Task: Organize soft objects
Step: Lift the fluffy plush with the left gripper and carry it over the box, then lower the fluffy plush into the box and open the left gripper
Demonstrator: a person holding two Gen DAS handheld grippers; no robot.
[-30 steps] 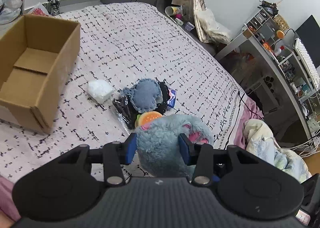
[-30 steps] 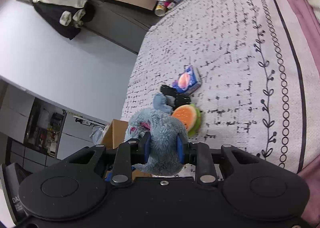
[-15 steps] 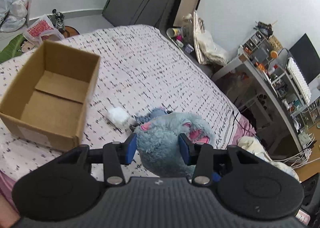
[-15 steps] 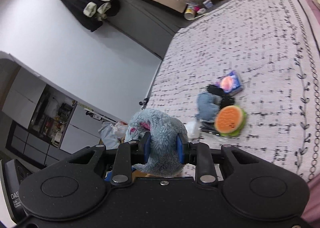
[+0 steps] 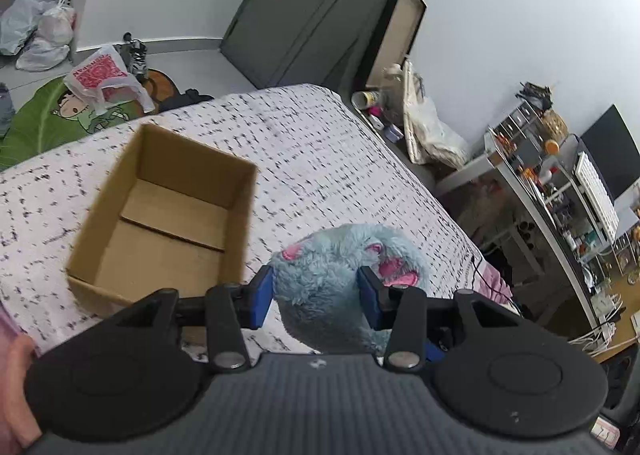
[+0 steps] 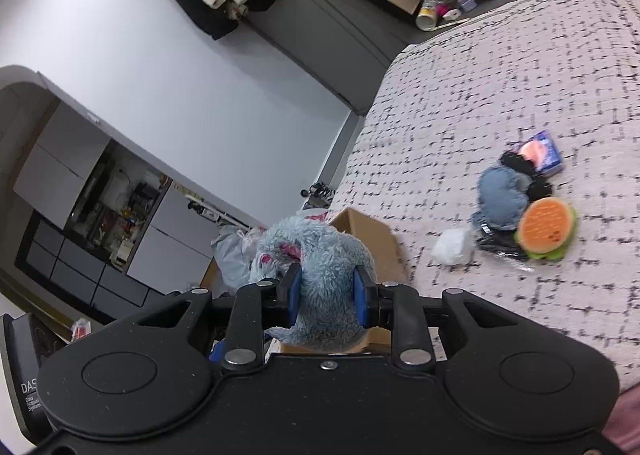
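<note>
Grippers sharing one fluffy load over the bed.
Left gripper (image 5: 316, 297) and right gripper (image 6: 326, 297) are both pinching the blue plush toy (image 5: 340, 283), spreading its floppy bulk; the cardboard box (image 5: 240, 215) is waiting at ten o'clock, empty.

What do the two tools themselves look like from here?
Both are matte black. The left tool has blue pads on slim black fingers, round pivot discs, silver screw heads and a ribbed grey body. The right tool matches, with a smooth speckled body and white lettering at its left edge.
</note>
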